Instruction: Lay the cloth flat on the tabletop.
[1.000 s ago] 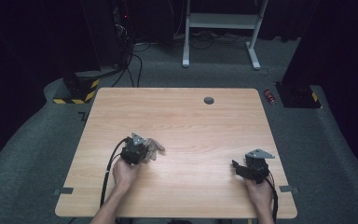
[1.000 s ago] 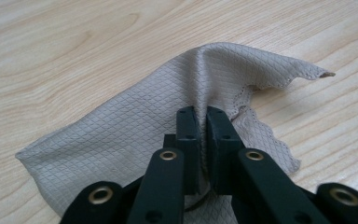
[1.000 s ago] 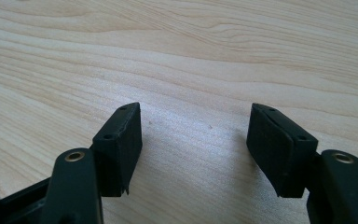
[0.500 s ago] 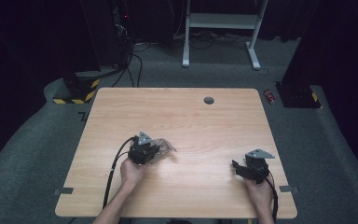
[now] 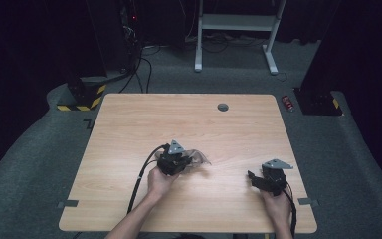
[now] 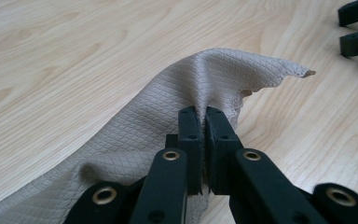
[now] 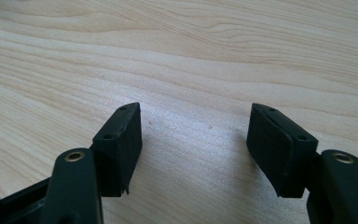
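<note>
The left gripper [image 5: 189, 160], clamped on the beige cloth [image 5: 198, 158], now sits farther right, nearer the frame's centre.

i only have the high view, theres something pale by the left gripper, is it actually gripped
Observer: Yes. The left gripper is shut on a beige quilted cloth.
Operator: pinching an edge or the middle
Observer: A raised fold; one corner of the cloth sticks out past the jaws above the table.
Operator: and the right one, holding anything
Observer: No. The right gripper is open, with bare wood between its jaws.
</note>
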`<state>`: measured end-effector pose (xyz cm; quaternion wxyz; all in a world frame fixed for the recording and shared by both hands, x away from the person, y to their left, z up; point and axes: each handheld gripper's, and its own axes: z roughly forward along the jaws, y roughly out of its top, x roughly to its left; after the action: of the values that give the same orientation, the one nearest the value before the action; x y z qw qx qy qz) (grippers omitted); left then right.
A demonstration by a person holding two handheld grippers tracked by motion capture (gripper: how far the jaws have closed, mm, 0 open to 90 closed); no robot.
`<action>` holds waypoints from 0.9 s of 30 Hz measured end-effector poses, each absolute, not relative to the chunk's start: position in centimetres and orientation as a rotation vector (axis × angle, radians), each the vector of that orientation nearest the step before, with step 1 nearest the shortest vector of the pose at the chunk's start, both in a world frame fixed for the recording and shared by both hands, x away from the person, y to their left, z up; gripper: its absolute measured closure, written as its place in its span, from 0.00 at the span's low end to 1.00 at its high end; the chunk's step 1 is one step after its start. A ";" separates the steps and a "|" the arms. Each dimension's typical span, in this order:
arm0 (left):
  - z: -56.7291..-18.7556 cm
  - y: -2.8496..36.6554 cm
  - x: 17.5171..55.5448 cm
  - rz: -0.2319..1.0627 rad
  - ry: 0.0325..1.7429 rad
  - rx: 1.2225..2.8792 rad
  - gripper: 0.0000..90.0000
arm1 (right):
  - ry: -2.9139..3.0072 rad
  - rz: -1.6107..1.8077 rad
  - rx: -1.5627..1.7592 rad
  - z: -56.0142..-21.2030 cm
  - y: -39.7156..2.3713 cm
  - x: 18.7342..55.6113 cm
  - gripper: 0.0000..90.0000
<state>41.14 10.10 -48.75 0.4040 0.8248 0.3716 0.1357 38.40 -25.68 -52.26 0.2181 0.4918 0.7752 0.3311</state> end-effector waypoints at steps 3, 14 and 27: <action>-48.7 9.1 41.2 0.329 0.916 2.092 0.96 | 2.146 0.917 1.362 -52.3 -25.7 38.4 0.39; -48.7 6.4 41.9 0.276 0.872 2.095 0.96 | 2.146 0.916 1.359 -52.3 -25.7 38.4 0.39; -48.2 6.2 41.3 0.292 0.851 2.112 0.72 | 2.159 0.930 1.336 -52.2 -25.6 38.3 0.48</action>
<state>41.28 6.15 -48.23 0.4105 0.8389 0.3381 0.1162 38.33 -25.60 -52.24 0.2171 0.4823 0.7794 0.3358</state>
